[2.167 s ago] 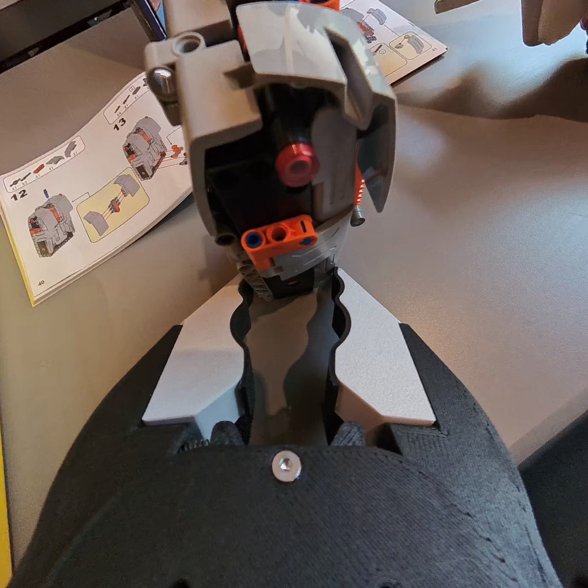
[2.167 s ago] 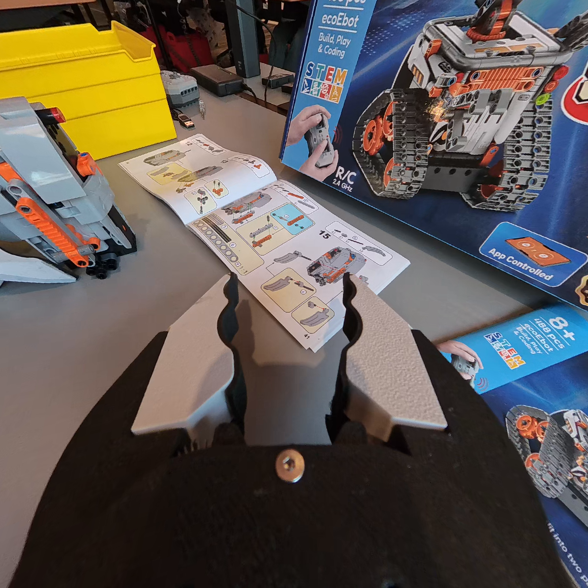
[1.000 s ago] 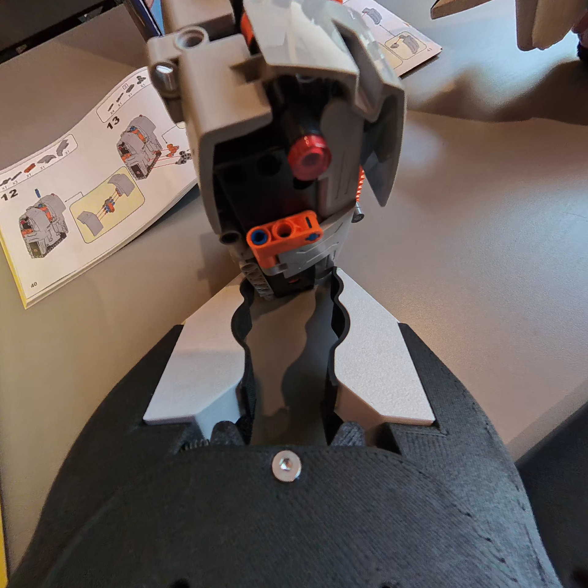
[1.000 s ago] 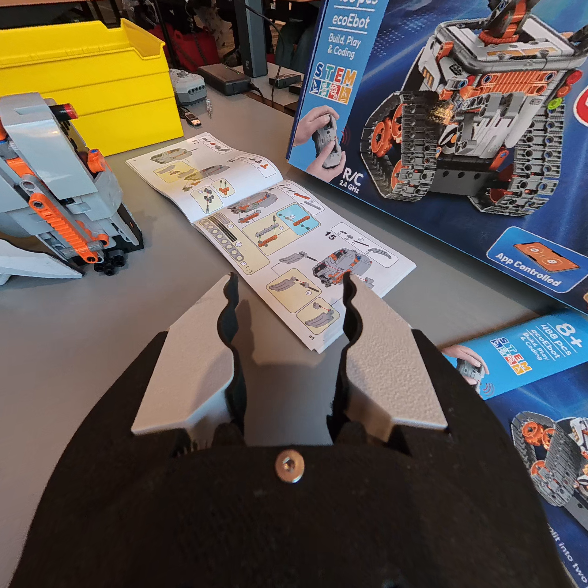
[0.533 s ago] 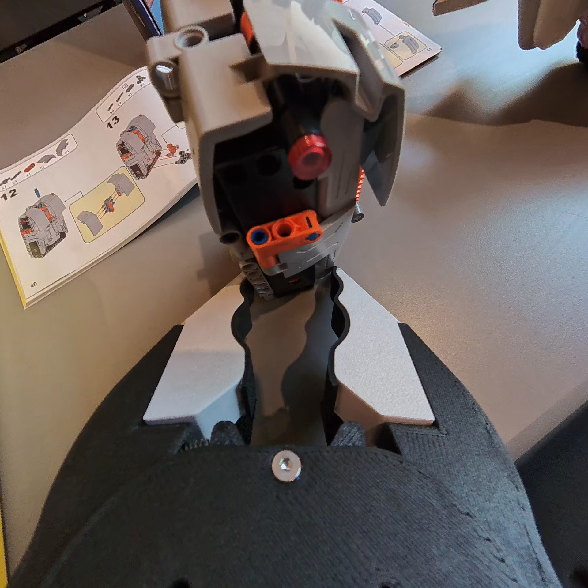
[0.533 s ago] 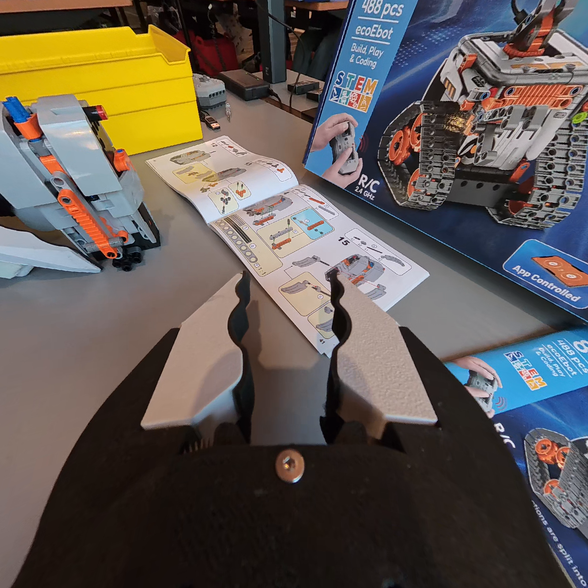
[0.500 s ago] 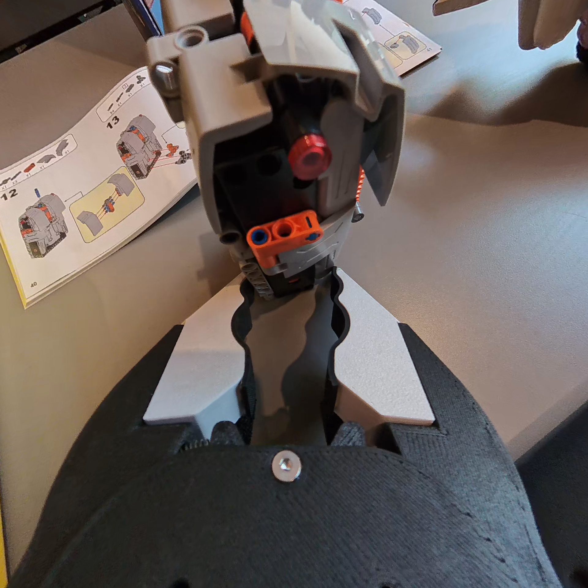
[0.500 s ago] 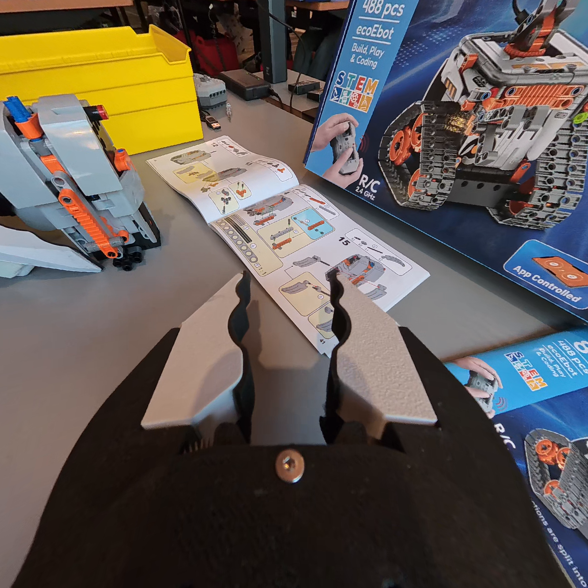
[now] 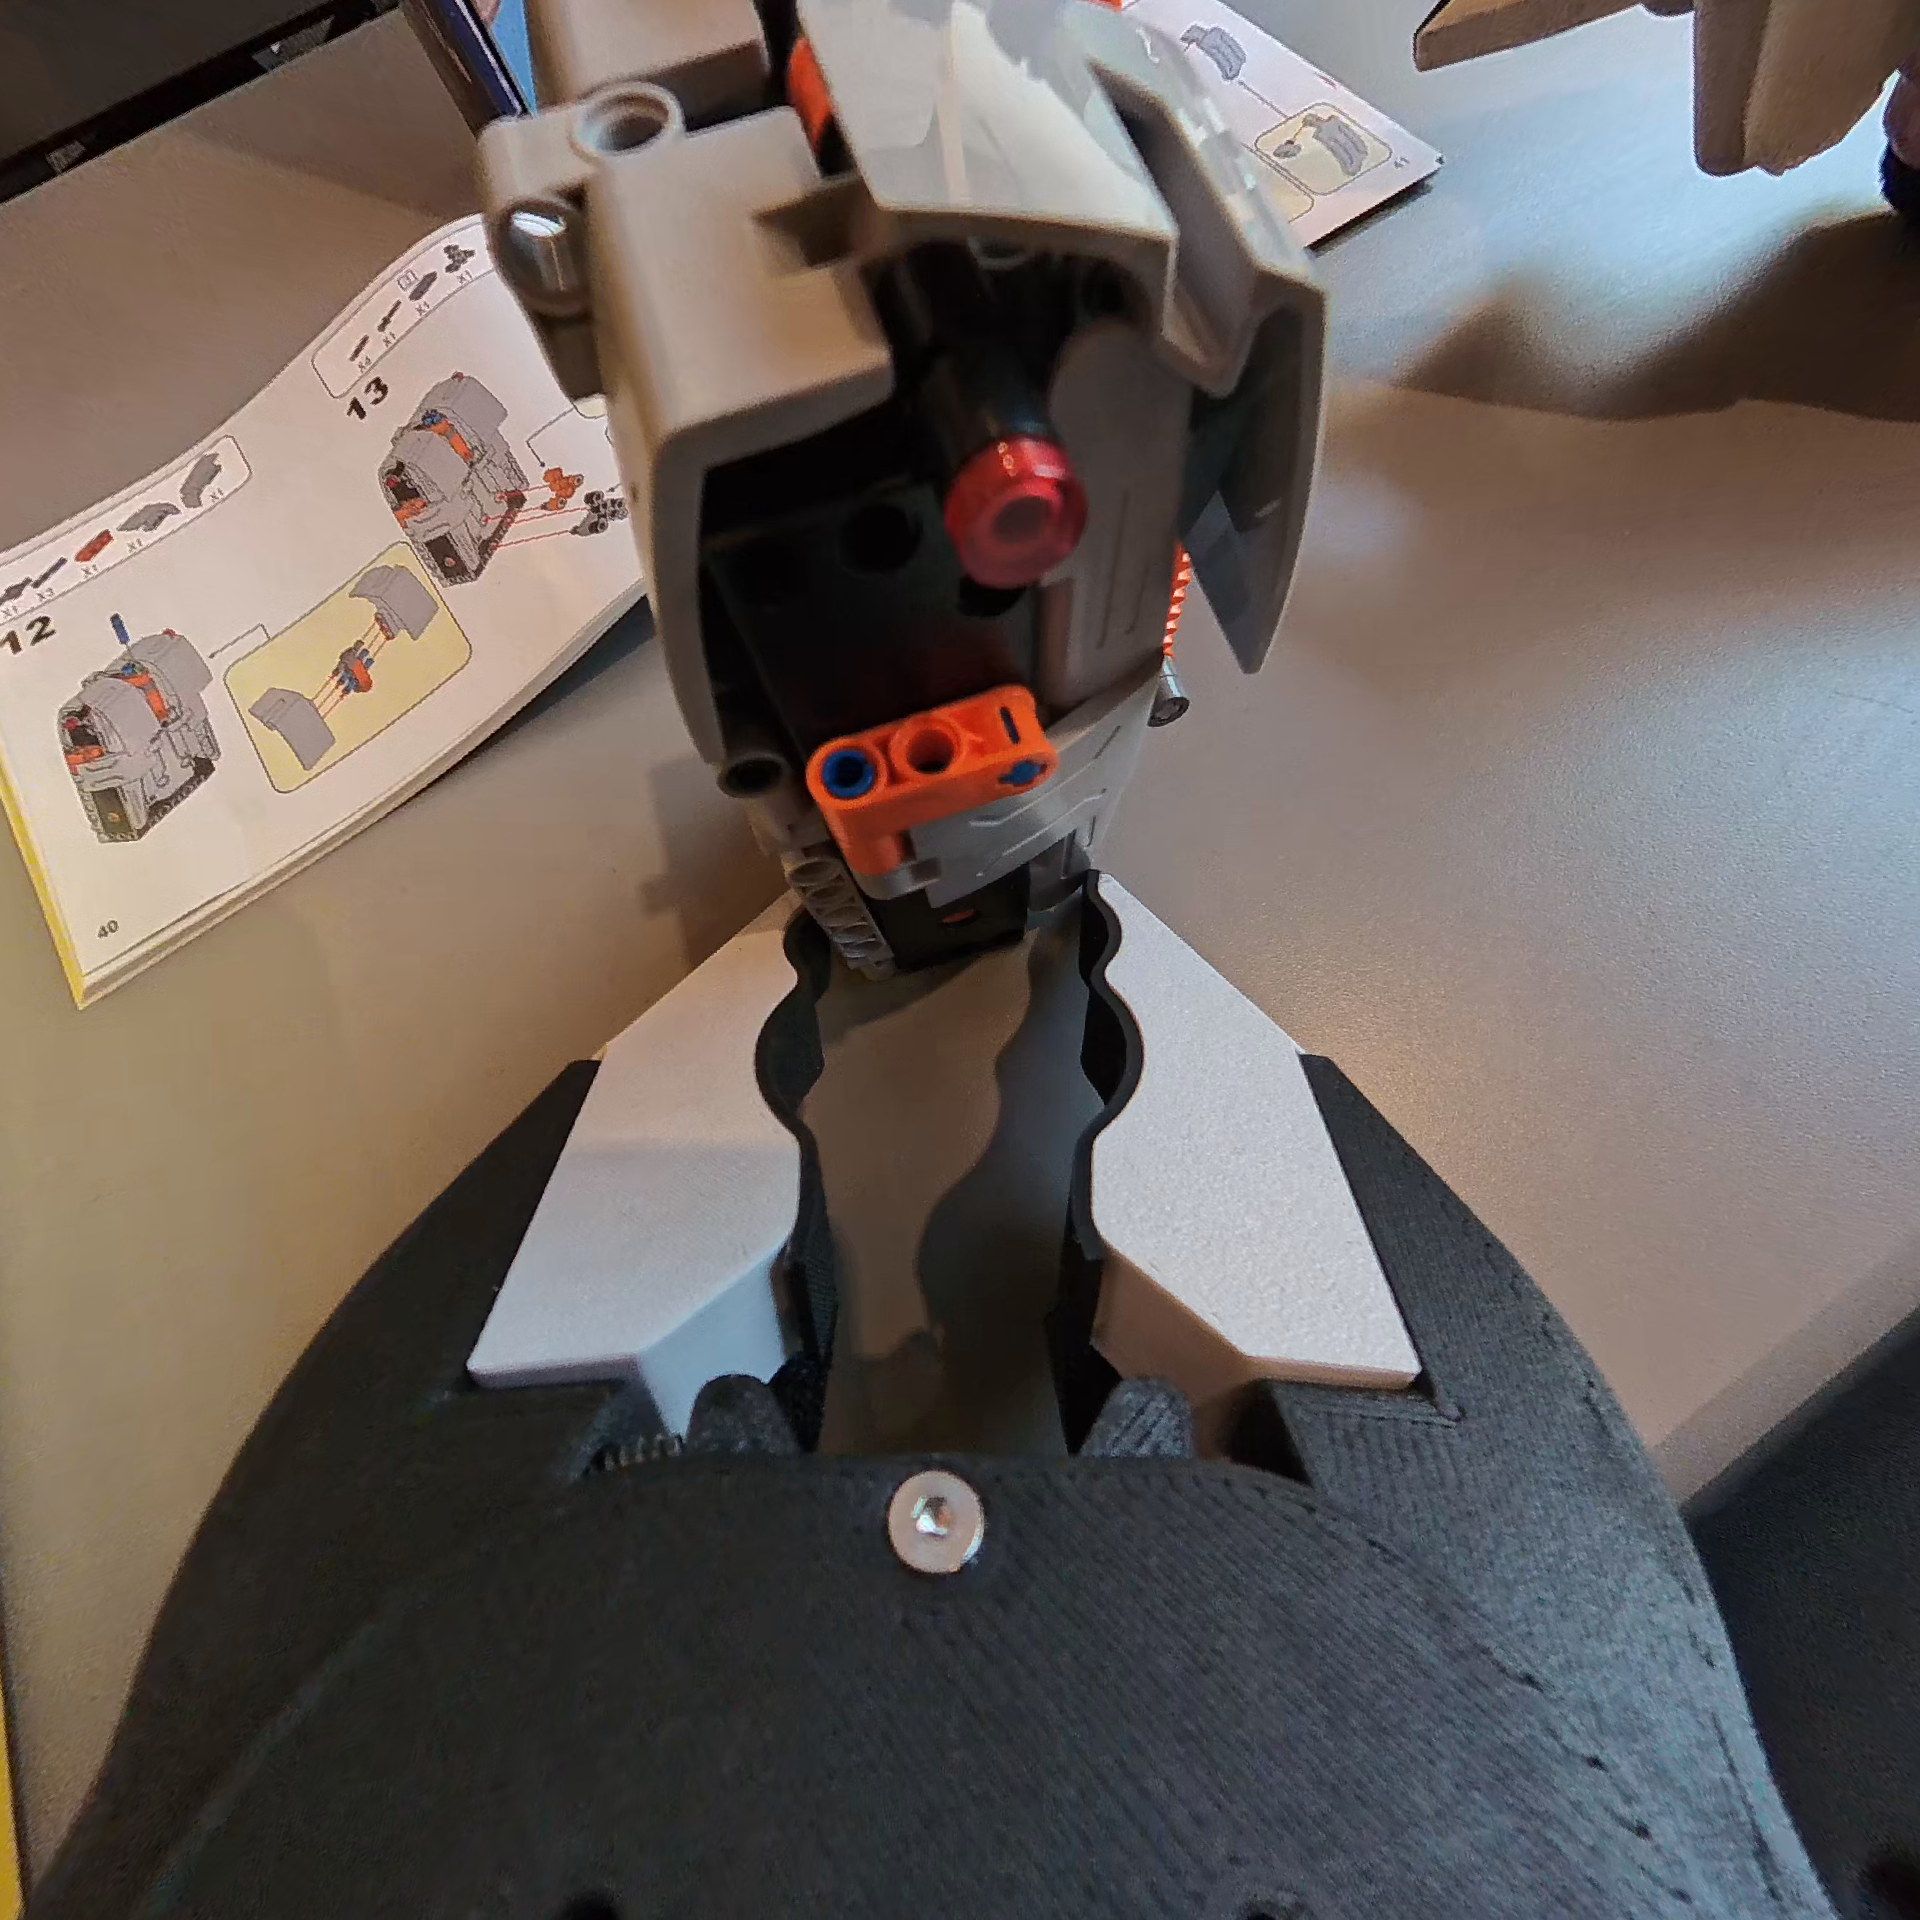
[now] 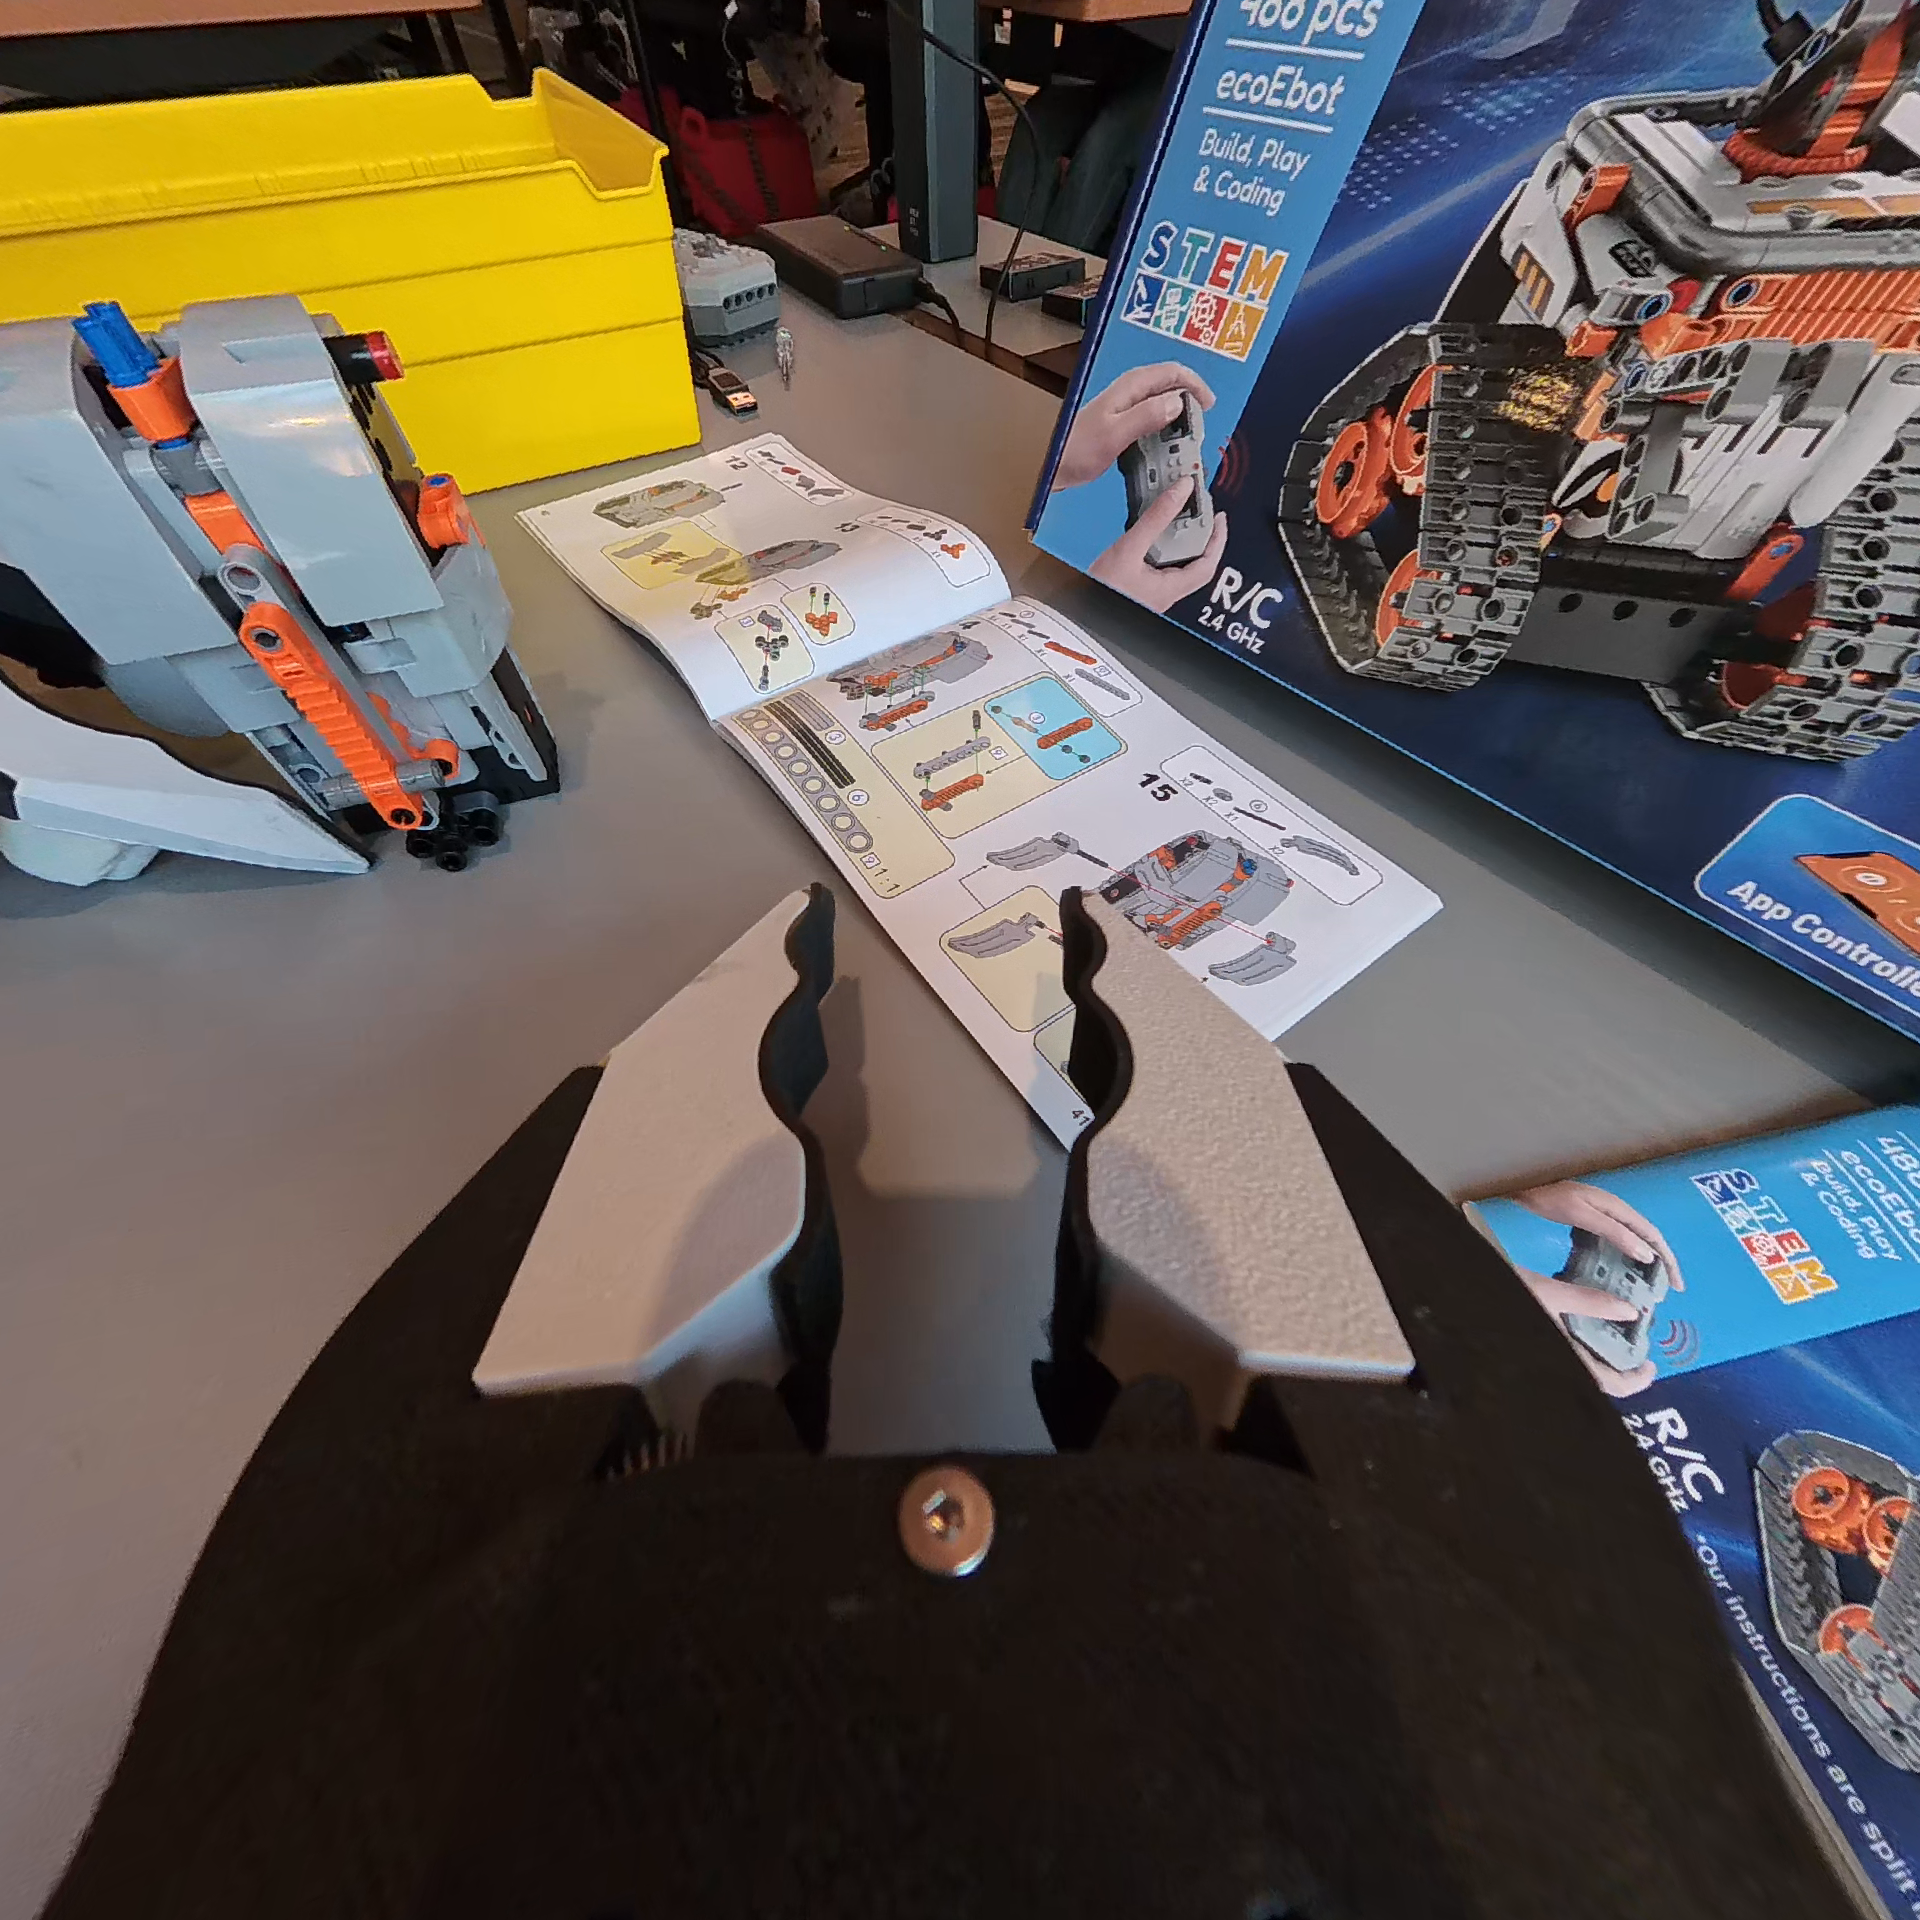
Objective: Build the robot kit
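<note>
My left gripper (image 9: 945, 914) is shut on the lower end of a grey, black and orange brick model (image 9: 935, 312), which stands tilted on the grey table. The model also shows at the left of the right wrist view (image 10: 281, 582), with a white finger of the left gripper (image 10: 156, 810) against its base. My right gripper (image 10: 945, 899) is open and empty. It hovers low over the table, with its tips at the near corner of an open instruction booklet (image 10: 935, 727). The booklet also lies behind the model in the left wrist view (image 9: 260, 623).
A yellow bin (image 10: 364, 208) stands behind the model. A large blue toy box (image 10: 1558, 416) stands upright at the right, and a second box (image 10: 1818, 1351) lies flat at the near right. A grey module (image 10: 727, 281) and a USB plug (image 10: 732, 395) lie at the back. The table's edge (image 9: 1714, 1455) is near.
My right gripper's jaws have narrowed but still stand apart, and it has turned left, bringing more of the model into view. My left gripper still grips the model, which barely shifted.
</note>
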### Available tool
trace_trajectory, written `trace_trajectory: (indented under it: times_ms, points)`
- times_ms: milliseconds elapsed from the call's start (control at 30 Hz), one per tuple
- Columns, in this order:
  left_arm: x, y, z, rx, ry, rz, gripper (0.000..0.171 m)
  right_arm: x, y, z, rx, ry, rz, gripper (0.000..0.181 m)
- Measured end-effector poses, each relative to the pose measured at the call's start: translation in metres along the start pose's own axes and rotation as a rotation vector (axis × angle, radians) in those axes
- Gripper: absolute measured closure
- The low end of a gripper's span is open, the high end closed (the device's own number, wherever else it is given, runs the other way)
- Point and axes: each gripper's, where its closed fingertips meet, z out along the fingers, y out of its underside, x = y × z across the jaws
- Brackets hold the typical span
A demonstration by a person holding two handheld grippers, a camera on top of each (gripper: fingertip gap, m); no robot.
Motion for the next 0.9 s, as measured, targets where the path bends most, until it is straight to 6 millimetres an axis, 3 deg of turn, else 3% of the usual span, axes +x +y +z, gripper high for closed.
trace_trajectory:
  times_ms: [200, 333, 500, 600, 733, 900]
  points:
    - [0.0, 0.0, -0.001, 0.003, -0.012, 0.01, 0.125, 0.0, 0.0, 0.0, -0.001, -0.001, -0.002, 0.139]
    - [-0.003, -0.002, -0.002, 0.019, -0.059, 0.049, 0.115, -0.001, 0.0, 0.0, 0.0, -0.001, -0.003, 0.138]
    - [-0.007, -0.007, -0.005, 0.055, -0.065, 0.003, 0.089, -0.002, 0.0, 0.0, -0.001, -0.007, -0.003, 0.136]
    - [-0.008, -0.022, -0.012, 0.152, -0.048, -0.05, 0.068, -0.002, 0.0, 0.001, -0.002, -0.007, -0.002, 0.136]
    - [0.0, -0.044, -0.023, 0.286, 0.03, -0.172, 0.071, -0.002, 0.0, 0.001, -0.004, -0.006, 0.0, 0.135]
    - [0.0, -0.046, -0.015, 0.242, -0.076, -0.161, 0.072, -0.001, 0.0, 0.001, -0.003, -0.005, 0.003, 0.135]
